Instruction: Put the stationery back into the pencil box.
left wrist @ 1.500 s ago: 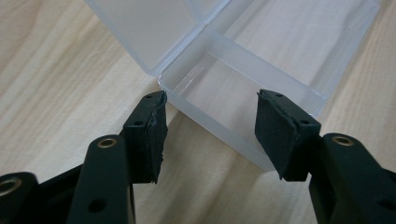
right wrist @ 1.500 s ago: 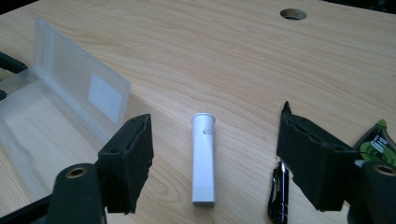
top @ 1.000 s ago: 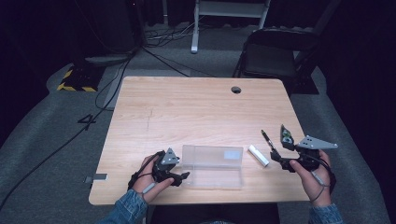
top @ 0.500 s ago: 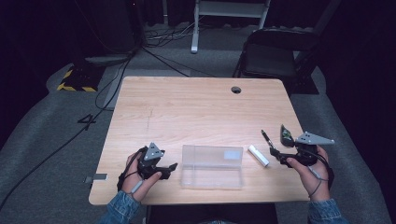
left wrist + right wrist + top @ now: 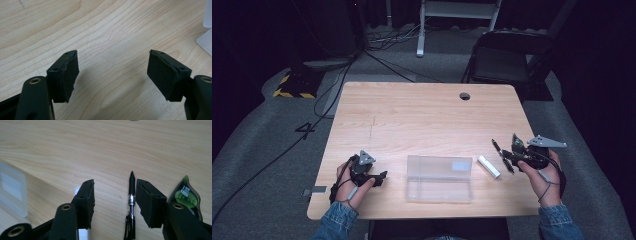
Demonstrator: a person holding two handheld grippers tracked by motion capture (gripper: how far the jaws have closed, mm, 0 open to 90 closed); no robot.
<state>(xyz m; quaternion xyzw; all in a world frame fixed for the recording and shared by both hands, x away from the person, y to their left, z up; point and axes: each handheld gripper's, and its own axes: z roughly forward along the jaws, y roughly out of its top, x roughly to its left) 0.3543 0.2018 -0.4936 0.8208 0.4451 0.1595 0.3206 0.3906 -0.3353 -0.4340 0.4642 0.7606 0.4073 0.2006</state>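
Pale wooden table point(image 5: 422, 115) in a dark room, a clear plastic case point(image 5: 439, 178) low in the middle of the high view. Lower right, the right gripper point(image 5: 113, 196) has been closing around the black pen point(image 5: 131, 202), whose long axis runs straight along the jaws, hugging one pad, not yet pinched. Lower left, the left gripper point(image 5: 112, 75) gapes empty, widening, well off.

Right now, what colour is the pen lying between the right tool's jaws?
The pen is black with a silver band near the tip, clearest in the right gripper view.
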